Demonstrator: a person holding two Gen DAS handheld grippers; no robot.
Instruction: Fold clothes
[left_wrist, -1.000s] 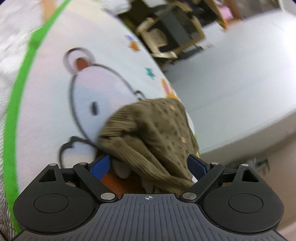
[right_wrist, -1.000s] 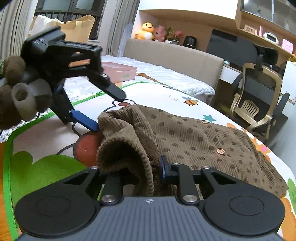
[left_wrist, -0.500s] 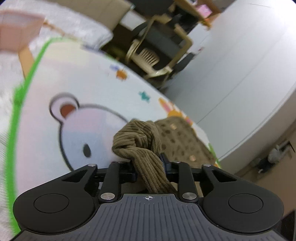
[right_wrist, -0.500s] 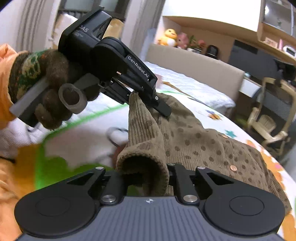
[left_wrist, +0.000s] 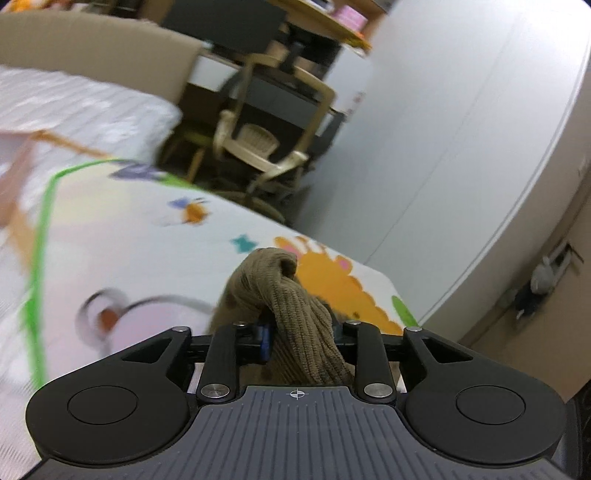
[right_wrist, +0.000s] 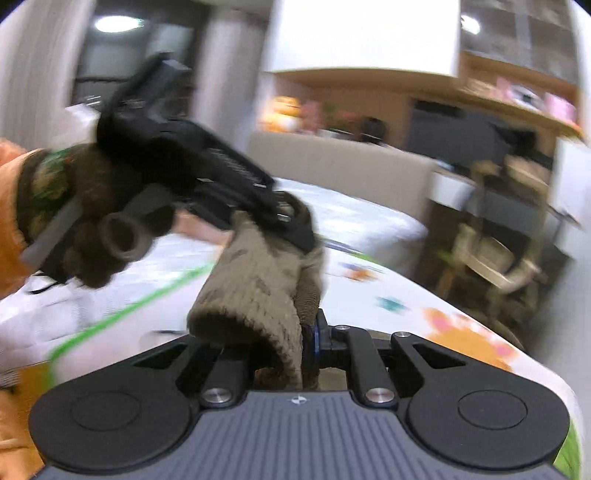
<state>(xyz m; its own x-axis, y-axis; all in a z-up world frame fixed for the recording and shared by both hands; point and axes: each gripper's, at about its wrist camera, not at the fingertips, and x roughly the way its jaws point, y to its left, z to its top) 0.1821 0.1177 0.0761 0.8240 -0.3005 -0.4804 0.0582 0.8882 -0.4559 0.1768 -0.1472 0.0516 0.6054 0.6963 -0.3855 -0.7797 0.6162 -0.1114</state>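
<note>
Both the left tongs (left_wrist: 301, 330) and the right tongs (right_wrist: 280, 343) grip the brown corduroy garment (right_wrist: 258, 280), lifted above the cartoon play mat (left_wrist: 155, 240), so the next move probably needs spreading it flat for folding.

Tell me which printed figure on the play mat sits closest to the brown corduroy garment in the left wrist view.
The orange scalloped animal print, directly behind the brown corduroy garment; the teal star and bee lie farther off.

Olive-brown ribbed garment (left_wrist: 295, 317) with darker dots; white cartoon-print mat (left_wrist: 155, 258), green-bordered; beige chair (left_wrist: 266, 147).
</note>
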